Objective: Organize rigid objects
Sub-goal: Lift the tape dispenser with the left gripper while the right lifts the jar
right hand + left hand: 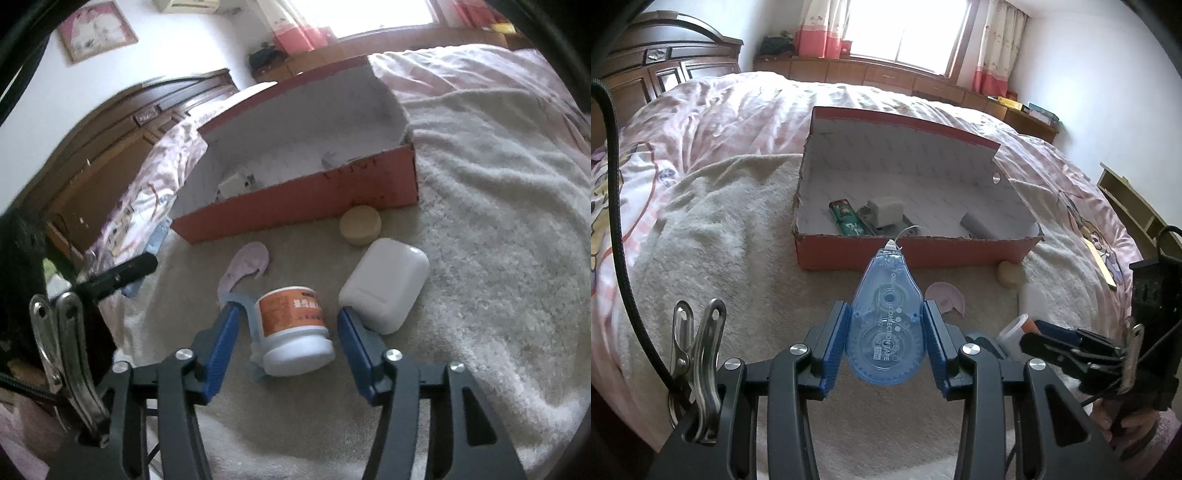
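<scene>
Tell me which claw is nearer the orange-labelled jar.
Right. The right claw is open around the orange-labelled jar; the left claw holds the correction tape off to the jar's left.

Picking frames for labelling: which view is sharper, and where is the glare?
Left wrist view: sharp, the print on the correction tape is readable; the window is blown out. Right wrist view: softer, the jar label smeared, the box blurred; window glare along the top edge.
</scene>
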The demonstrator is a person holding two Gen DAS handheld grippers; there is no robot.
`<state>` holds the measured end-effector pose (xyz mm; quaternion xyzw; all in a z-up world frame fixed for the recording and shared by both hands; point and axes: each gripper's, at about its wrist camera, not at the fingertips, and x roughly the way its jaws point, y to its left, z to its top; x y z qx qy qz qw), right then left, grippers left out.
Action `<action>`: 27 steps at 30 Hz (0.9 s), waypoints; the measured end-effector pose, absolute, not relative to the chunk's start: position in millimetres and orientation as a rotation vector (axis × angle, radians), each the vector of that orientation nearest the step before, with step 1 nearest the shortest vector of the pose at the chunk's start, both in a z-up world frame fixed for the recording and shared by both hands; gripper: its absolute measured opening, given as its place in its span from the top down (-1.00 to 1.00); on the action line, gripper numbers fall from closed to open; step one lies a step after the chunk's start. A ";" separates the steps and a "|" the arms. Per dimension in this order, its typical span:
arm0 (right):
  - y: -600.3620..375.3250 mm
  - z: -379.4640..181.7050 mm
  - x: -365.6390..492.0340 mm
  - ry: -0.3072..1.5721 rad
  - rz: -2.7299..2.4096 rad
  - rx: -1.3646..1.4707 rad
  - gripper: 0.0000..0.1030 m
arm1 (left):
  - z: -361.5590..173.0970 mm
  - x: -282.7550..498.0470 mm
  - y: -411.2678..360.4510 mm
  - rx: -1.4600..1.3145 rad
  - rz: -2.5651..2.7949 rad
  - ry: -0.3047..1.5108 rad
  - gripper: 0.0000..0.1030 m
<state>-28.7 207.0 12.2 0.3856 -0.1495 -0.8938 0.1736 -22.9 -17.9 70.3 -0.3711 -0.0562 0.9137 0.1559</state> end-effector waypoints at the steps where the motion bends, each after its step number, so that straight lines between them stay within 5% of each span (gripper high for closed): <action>1: 204.6 11.5 -30.5 -0.399 -2.542 1.098 0.10 | 70.0 -23.1 -17.6 -1.065 2.615 -0.160 0.21; 17: 216.2 48.1 -11.5 -0.463 -2.580 0.896 0.16 | 72.9 -18.6 -16.6 -1.055 2.616 -0.154 0.20; 27: 224.6 31.6 -1.8 -0.410 -2.605 1.005 0.16 | 73.1 -16.9 -17.8 -1.057 2.621 -0.158 0.21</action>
